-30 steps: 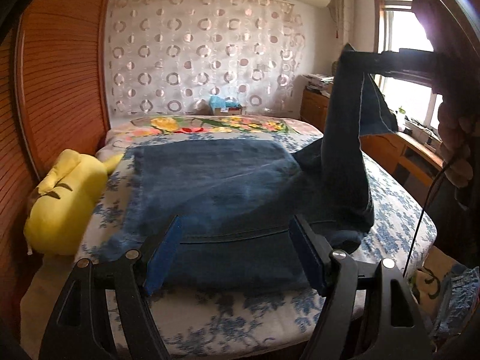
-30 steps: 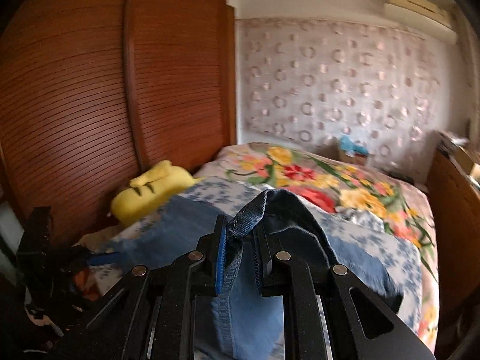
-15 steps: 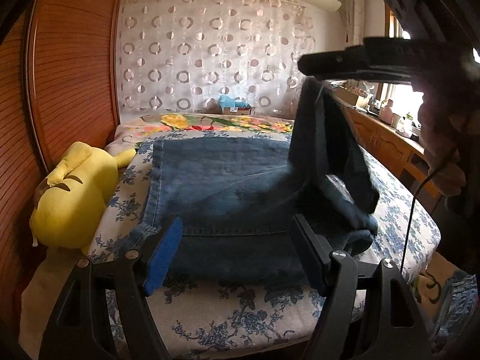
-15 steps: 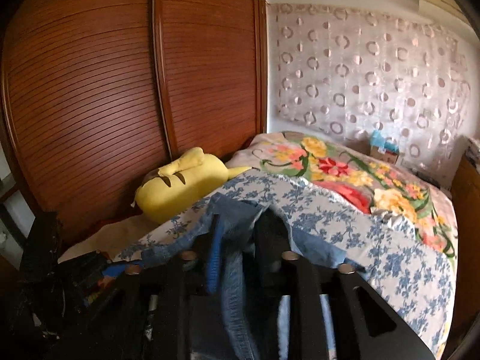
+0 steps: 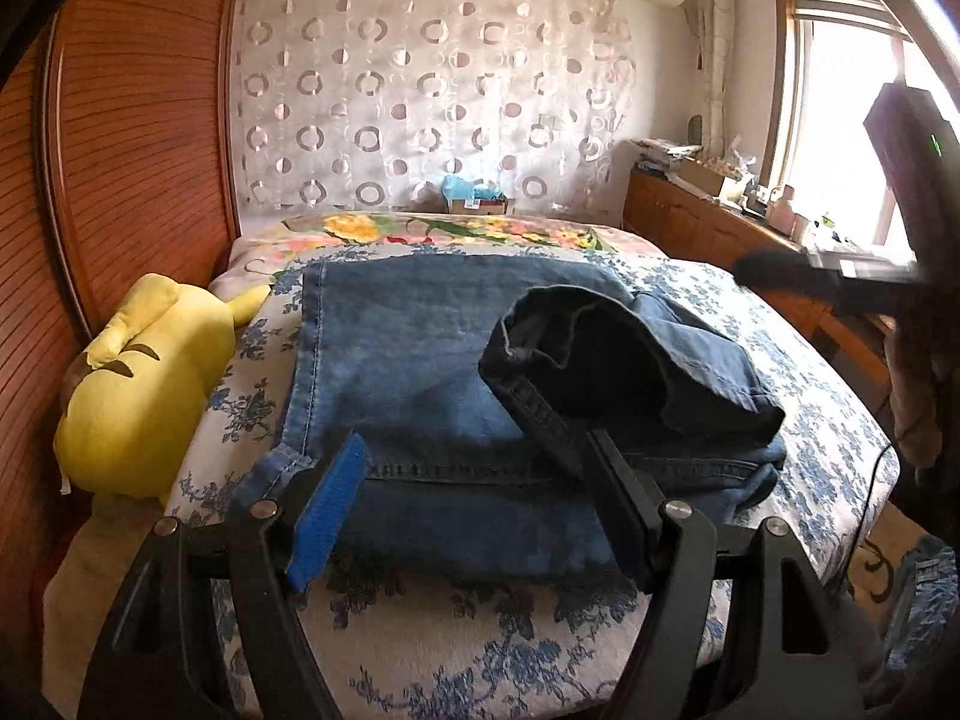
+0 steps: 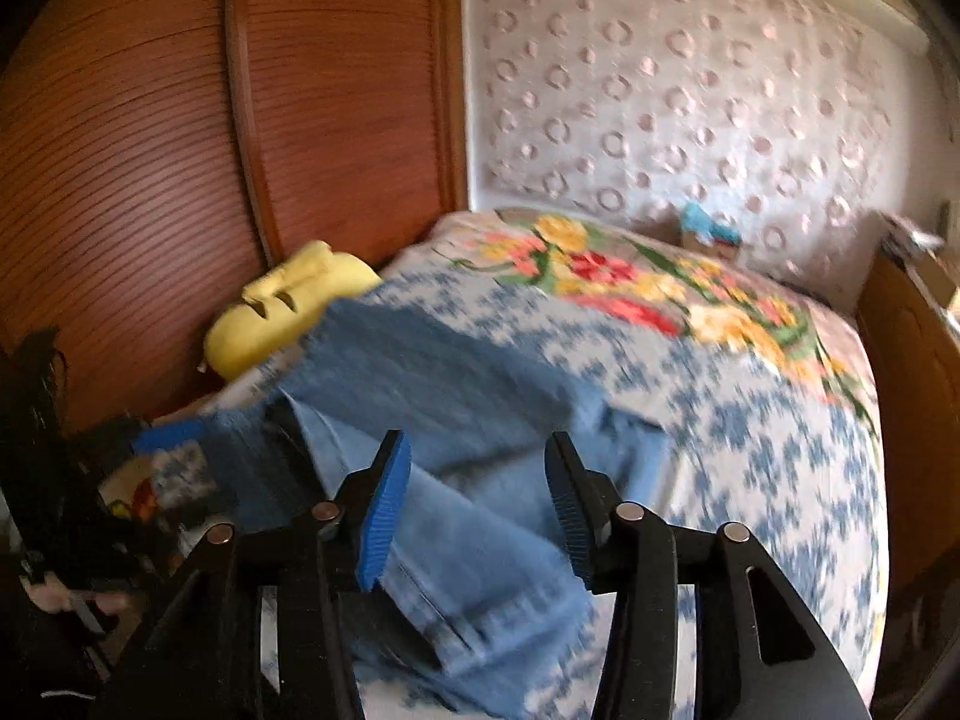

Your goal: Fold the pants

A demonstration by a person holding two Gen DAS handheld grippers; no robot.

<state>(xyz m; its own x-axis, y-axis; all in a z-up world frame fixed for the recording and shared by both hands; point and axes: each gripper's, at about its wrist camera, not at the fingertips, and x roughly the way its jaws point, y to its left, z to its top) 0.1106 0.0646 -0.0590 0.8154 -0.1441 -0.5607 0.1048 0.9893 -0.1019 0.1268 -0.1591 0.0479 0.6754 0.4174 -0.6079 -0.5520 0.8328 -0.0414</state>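
Note:
Blue denim pants (image 5: 420,384) lie on the bed, with one leg end (image 5: 606,360) flopped over in a loose heap on the right part. My left gripper (image 5: 474,504) is open and empty, its jaws just above the near edge of the pants. My right gripper (image 6: 474,498) is open and empty above the pants (image 6: 468,420); that view is blurred by motion. The right gripper also shows at the right edge of the left wrist view (image 5: 780,273), away from the denim.
The bed (image 5: 480,648) has a blue-flowered sheet and a bright floral blanket (image 5: 432,231) at the far end. A yellow plush toy (image 5: 138,396) lies at the left edge by the wooden wardrobe (image 5: 120,180). A wooden sideboard (image 5: 720,228) stands under the window at the right.
My right gripper opened and let go of the pant leg, which dropped onto the pants in a heap. The right gripper then drew back to the right. My left gripper stayed open.

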